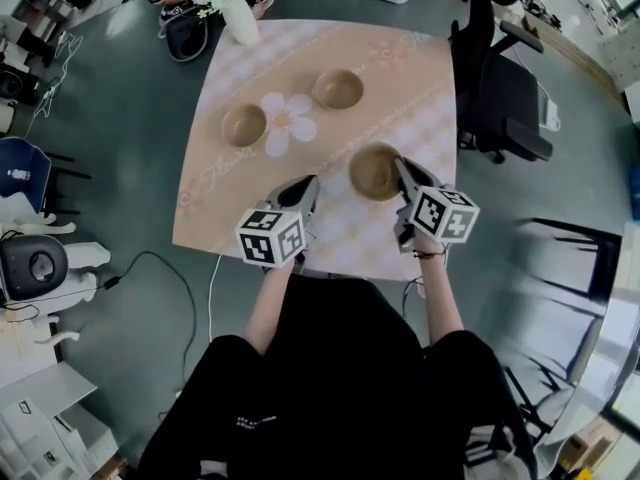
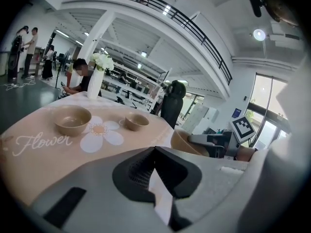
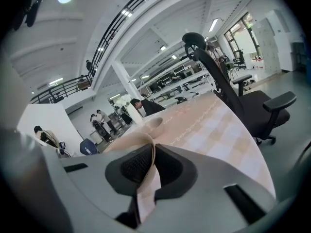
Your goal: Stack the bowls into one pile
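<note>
1. The left bowl [image 1: 243, 124] stands on the tabletop [image 1: 330, 238], ahead and left of the left gripper [image 1: 306, 186], whose fingers are closed on nothing.
2. The far bowl [image 1: 338, 89] is the likelier target, just beyond the near bowl [image 1: 372, 173] and slightly left.
3. The right gripper [image 1: 402, 170] pinches the near bowl's right rim.

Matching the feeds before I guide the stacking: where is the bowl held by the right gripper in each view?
Head view: the held bowl is right of centre, its rim in the right gripper.
Left gripper view: it is middle right, just beyond the table's near corner.
Right gripper view: it is lower centre, its rim pinched between the fingers.
Shared landmark: the white vase of flowers.
</note>
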